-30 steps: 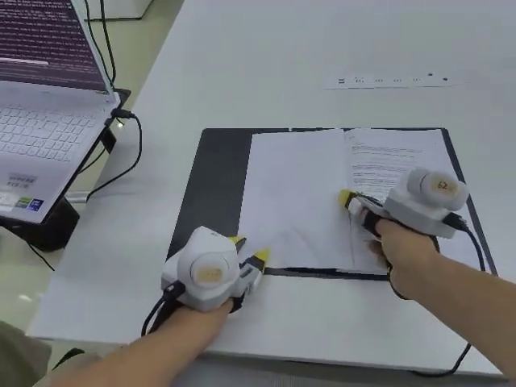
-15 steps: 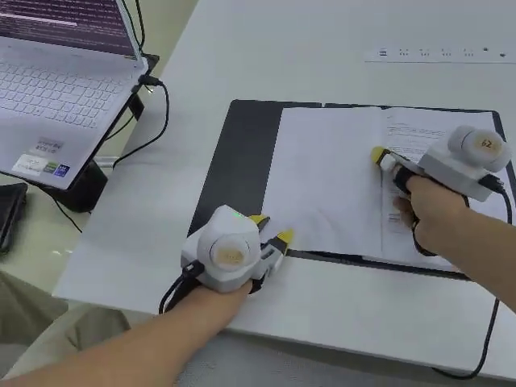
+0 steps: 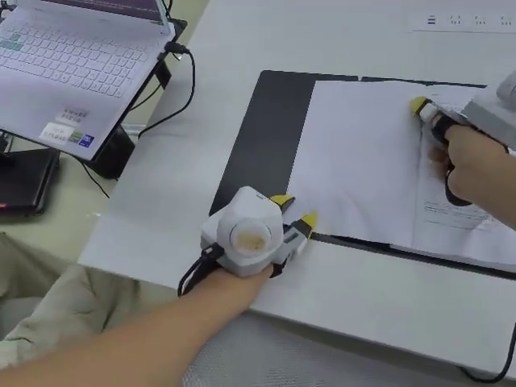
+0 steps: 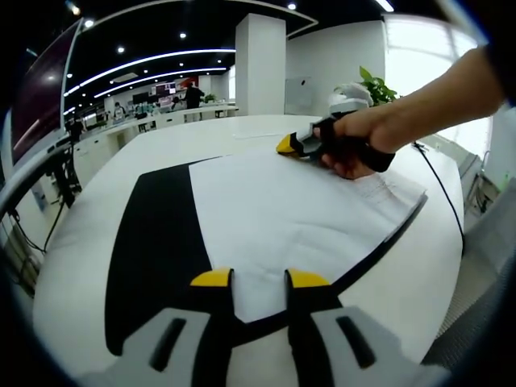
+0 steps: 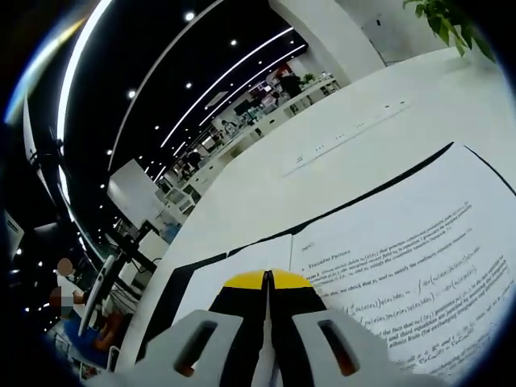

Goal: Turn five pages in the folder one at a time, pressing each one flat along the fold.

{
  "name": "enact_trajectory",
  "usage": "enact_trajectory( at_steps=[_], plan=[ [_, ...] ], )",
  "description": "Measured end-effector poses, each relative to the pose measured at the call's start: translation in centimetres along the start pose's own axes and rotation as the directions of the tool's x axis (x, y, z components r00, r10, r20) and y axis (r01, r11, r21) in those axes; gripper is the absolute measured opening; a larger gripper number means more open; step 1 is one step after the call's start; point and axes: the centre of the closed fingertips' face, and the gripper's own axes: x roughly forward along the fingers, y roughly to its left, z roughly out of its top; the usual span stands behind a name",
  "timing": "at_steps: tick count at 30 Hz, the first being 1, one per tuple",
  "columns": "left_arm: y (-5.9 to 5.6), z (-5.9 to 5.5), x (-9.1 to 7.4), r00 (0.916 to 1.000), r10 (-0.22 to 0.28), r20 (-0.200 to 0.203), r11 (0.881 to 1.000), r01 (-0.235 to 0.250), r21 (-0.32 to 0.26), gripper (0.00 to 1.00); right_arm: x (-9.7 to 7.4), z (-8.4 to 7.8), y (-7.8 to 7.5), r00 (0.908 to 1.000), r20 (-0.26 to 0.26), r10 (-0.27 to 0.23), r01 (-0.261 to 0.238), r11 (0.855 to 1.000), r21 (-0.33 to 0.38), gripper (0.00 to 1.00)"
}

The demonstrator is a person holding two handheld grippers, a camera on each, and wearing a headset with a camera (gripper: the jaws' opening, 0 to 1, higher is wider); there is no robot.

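A black folder (image 3: pixel 270 137) lies open on the white table, with a blank turned page (image 3: pixel 359 161) on its left half and a printed page (image 3: pixel 459 218) on the right. My left gripper (image 3: pixel 294 211) rests at the folder's near edge, open by a small gap, its tips over the blank page's lower edge (image 4: pixel 260 278). My right gripper (image 3: pixel 419 106) is shut, its yellow tips pressed together (image 5: pixel 266 280) on the fold near the far end, between the blank page (image 5: pixel 242 262) and the printed page (image 5: pixel 419 266). The right gripper (image 4: pixel 289 145) is also in the left gripper view.
An open laptop (image 3: pixel 81 56) stands on a black stand (image 3: pixel 121 153) at the far left, and its cable (image 3: pixel 173 105) curls toward the folder's corner. A white strip (image 3: pixel 468 20) lies at the far right. The table's near edge (image 3: pixel 363 330) runs just below the folder.
My right gripper has slid along the fold toward the folder's far edge, still shut. The left gripper has stayed at the near edge. The head camera has shifted.
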Motion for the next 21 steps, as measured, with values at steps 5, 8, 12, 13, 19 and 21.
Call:
enact_trajectory(
  at_steps=[5, 8, 12, 13, 19, 21],
  plan=[
    [0.0, 0.0, 0.1, 1.0, -0.001, 0.001, 1.0, 0.001, 0.002, 0.23, 2.2, 1.2, -1.1, 0.9998, -0.006, -0.017, 0.017, 1.0, -0.022, 0.0],
    [-0.1, 0.1, 0.1, 1.0, -0.001, 0.001, 1.0, 0.001, 0.002, 0.23, 3.2, 1.7, -1.6, 0.9996, -0.015, -0.026, 0.025, 0.999, -0.043, 0.0],
    [-0.1, 0.1, 0.1, 1.0, -0.001, 0.002, 1.0, 0.001, 0.001, 0.23, 4.0, 2.0, -2.3, 0.9992, -0.029, -0.027, 0.026, 0.999, -0.033, 0.0],
    [-0.1, 0.1, 0.1, 1.0, -0.001, 0.002, 1.0, 0.001, 0.002, 0.23, 3.9, 1.9, -2.3, 0.9993, -0.028, -0.025, 0.024, 0.999, -0.032, 0.0],
    [-0.2, 0.2, 0.0, 1.0, -0.001, 0.003, 1.0, 0.001, 0.001, 0.23, 2.6, 0.9, -2.1, 0.9994, -0.03, 0.018, -0.02, 0.998, -0.054, 0.0],
    [-0.2, 0.2, 0.0, 1.0, -0.001, 0.004, 1.0, 0.001, 0.001, 0.23, 2.0, 0.5, -1.9, 0.9987, -0.038, 0.034, -0.037, 0.997, -0.068, 0.0]
  ],
)
